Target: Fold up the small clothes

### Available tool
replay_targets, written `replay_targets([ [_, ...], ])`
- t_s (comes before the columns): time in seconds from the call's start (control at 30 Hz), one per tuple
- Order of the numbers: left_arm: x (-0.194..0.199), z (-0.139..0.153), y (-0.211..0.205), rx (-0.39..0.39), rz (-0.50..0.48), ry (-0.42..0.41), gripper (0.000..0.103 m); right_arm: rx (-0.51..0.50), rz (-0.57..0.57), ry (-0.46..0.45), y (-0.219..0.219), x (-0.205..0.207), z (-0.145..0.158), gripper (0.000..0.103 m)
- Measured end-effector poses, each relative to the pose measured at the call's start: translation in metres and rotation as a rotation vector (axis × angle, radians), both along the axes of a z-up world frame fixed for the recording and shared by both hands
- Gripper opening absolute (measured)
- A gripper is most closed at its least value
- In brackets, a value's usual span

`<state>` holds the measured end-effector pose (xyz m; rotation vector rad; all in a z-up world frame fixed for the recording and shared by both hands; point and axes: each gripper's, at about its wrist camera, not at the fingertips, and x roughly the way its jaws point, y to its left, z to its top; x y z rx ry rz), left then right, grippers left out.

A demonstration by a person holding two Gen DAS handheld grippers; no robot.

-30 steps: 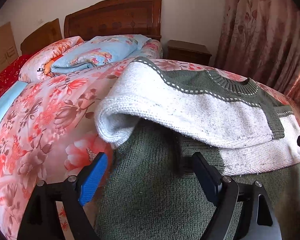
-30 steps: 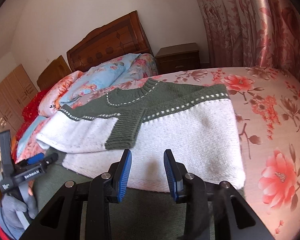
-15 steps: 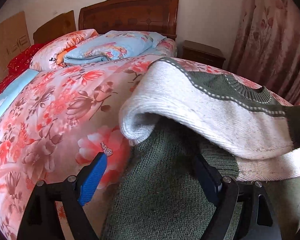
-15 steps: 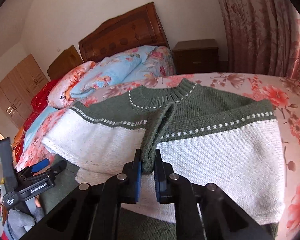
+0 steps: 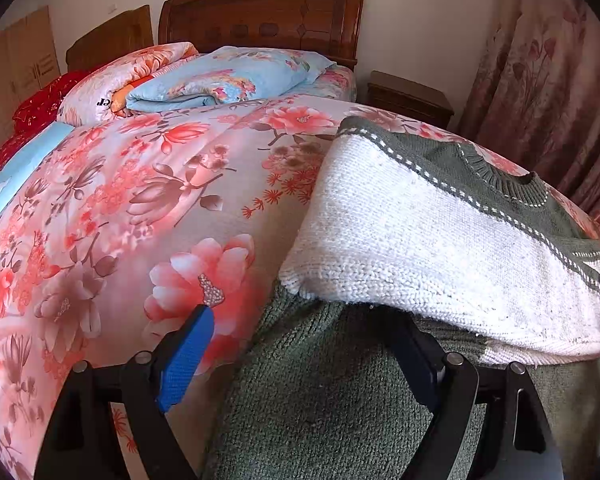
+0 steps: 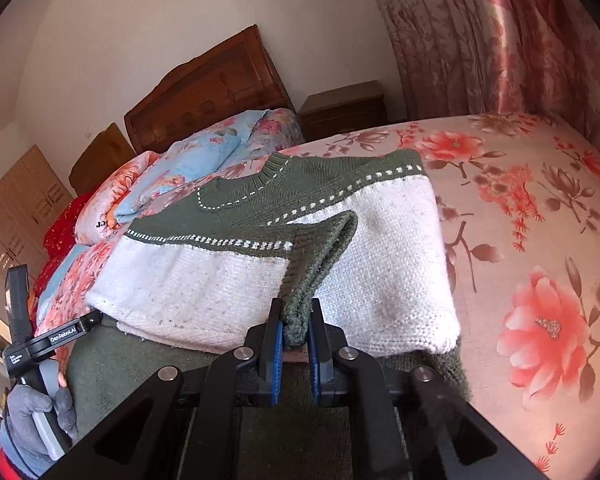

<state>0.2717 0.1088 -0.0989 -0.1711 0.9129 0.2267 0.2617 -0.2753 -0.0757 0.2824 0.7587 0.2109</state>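
Right wrist view: right gripper (image 6: pixel 295 322), lower centre, clamped on the green sleeve cuff (image 6: pixel 316 256) of the sweater (image 6: pixel 384 248) lying mid-frame on the bed (image 6: pixel 520 208); left gripper (image 5: pixel 300 344), fingers apart, straddles its green hem (image 5: pixel 320 400).

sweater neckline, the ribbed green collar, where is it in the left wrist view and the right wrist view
Left wrist: the collar sits at upper right, past the white band of the sweater.
Right wrist: it lies just above centre, slightly left, beyond the right gripper that is pinching the green cuff.
Shared landmark: the wooden headboard.
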Motion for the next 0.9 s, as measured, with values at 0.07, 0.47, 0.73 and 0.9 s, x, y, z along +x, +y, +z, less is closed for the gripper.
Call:
replay_targets([
  [0.07, 0.001, 0.000, 0.001, -0.005, 0.002, 0.001, 0.103, -0.020, -0.010, 0.014, 0.002, -0.002, -0.002, 0.011],
  [0.47, 0.000, 0.000, 0.003, -0.023, 0.005, 0.001, 0.103, 0.031, -0.068, 0.048, -0.013, -0.013, -0.002, 0.012],
  [0.73, 0.001, 0.000, 0.003, -0.022, 0.005, 0.004, 0.103, -0.207, -0.192, -0.103, 0.007, -0.029, 0.044, 0.025],
  [0.9, -0.002, 0.000, 0.005, -0.020, 0.016, 0.003, 0.103, -0.341, -0.003, -0.004, 0.054, 0.003, 0.021, 0.028],
])
